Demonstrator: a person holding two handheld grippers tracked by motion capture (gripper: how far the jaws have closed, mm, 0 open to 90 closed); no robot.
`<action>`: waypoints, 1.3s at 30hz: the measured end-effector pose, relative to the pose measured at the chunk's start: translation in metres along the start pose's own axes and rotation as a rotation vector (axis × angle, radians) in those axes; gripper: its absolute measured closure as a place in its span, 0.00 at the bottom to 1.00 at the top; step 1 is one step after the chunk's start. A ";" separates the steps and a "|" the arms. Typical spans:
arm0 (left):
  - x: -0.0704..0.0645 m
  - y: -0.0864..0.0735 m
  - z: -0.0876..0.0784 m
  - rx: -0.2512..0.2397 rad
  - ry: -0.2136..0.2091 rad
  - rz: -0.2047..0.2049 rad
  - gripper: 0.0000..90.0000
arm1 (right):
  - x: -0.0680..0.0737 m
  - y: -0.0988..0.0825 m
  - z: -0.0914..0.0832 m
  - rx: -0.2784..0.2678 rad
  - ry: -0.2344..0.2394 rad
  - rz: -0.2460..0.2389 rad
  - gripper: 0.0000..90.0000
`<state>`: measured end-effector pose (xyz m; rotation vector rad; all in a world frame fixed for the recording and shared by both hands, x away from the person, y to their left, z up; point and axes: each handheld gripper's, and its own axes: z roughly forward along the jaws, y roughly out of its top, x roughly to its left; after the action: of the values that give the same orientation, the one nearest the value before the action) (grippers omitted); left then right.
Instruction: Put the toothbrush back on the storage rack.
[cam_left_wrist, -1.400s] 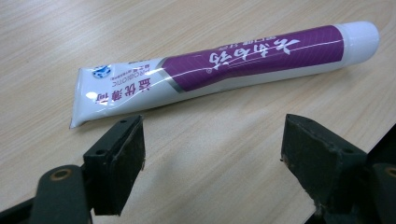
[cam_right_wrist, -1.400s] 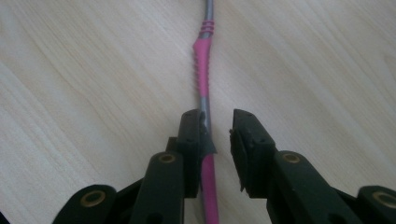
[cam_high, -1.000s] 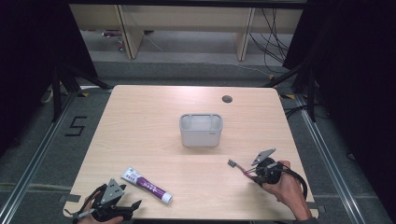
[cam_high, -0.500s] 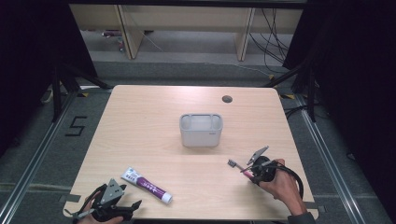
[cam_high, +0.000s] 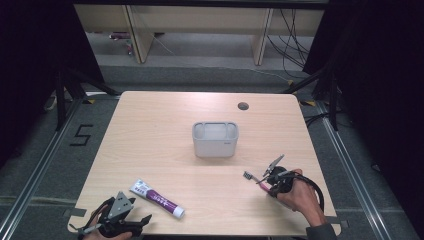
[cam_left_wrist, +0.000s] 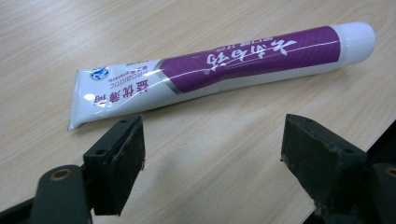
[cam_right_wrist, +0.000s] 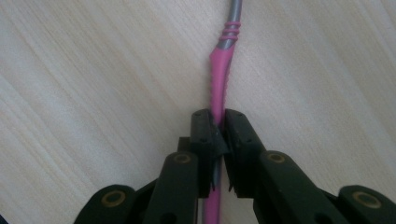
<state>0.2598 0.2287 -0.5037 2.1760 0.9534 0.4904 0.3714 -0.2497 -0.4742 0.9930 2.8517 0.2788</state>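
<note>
Gripping: your right tongs (cam_right_wrist: 217, 140) have just been closing on the pink toothbrush (cam_right_wrist: 220, 74), which lies flat on the counter (cam_high: 165, 130) | left tongs (cam_left_wrist: 210, 163) open beside toothpaste (cam_left_wrist: 219, 70) | tip: squeeze firmly, lift slowly toward the grey holder (cam_high: 215, 140).

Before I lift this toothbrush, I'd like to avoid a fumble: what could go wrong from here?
1. The right tool has just been closing on the slim pink-and-grey toothbrush and pinches it on its narrow handle, so the brush could twist or slip when raised.
2. The grey plastic holder has small slots; the bristle end might catch its rim.
3. The purple-and-white toothpaste tube lies just past the open left tool, near the wooden table edge; a nudge might push it off.
</note>
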 end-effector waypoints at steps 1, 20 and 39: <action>0.000 0.000 0.000 -0.001 0.000 0.000 0.24 | 0.000 0.001 0.000 0.010 0.004 0.001 0.92; -0.001 0.000 -0.002 0.008 -0.015 -0.002 0.24 | 0.002 0.015 0.003 0.128 -0.018 -0.034 0.94; 0.001 0.000 -0.001 -0.002 0.000 0.009 0.24 | 0.003 0.011 -0.034 -0.089 -0.006 -0.017 0.94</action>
<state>0.2597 0.2304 -0.5030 2.1795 0.9432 0.4947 0.3704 -0.2439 -0.4391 0.9516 2.8133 0.3960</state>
